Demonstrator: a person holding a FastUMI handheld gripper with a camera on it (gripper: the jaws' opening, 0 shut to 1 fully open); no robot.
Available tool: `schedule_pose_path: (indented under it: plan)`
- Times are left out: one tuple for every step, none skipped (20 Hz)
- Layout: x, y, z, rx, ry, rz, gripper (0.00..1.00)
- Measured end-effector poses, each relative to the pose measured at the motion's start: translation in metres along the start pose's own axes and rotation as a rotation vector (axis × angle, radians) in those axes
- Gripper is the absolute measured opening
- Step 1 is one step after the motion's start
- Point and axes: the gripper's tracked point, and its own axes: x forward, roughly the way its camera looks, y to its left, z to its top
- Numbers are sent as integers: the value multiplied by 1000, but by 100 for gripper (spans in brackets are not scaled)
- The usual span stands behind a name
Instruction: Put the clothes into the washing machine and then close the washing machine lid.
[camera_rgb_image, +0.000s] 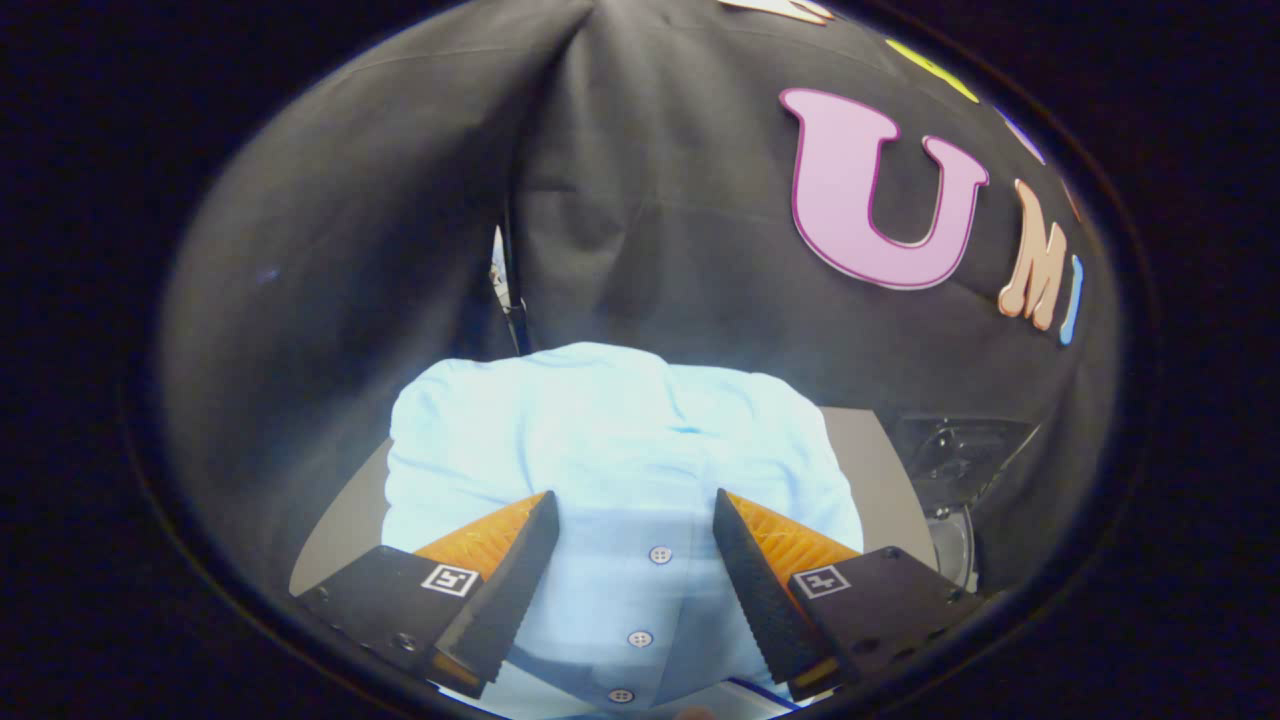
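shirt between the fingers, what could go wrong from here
The gripper is open, its fingers on either side of the light blue shirt's button strip, nothing pinched yet.

1. Closing here may catch only a thin top layer, so the shirt could slip out when lifted.
2. A finger could land on a button and grip poorly.
3. The shirt lies spread over the grey table; lifted from one spot, it may trail and snag on the dark object beyond the table.

Claw (635, 515): dark bodies, square coded markers, screws, serrated finger edges.
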Motion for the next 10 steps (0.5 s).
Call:
schedule_pose_path:
  plan:
    - [1,1,-4,45,34,12,98]
    - [3,4,-1,90,19,23,99]
    - [6,2,3,82,29,34,83]
    - [9,7,6,50,29,83,67]
    - [7,11,3,31,30,135,51]
    - [3,12,5,15,32,161,35]
    - [8,14,5,4,34,176,20]
    - [6,9,7,22,25,156,20]
    - [16,9,7,60,18,149,10]
    - [14,12,12,67,8,163,0]
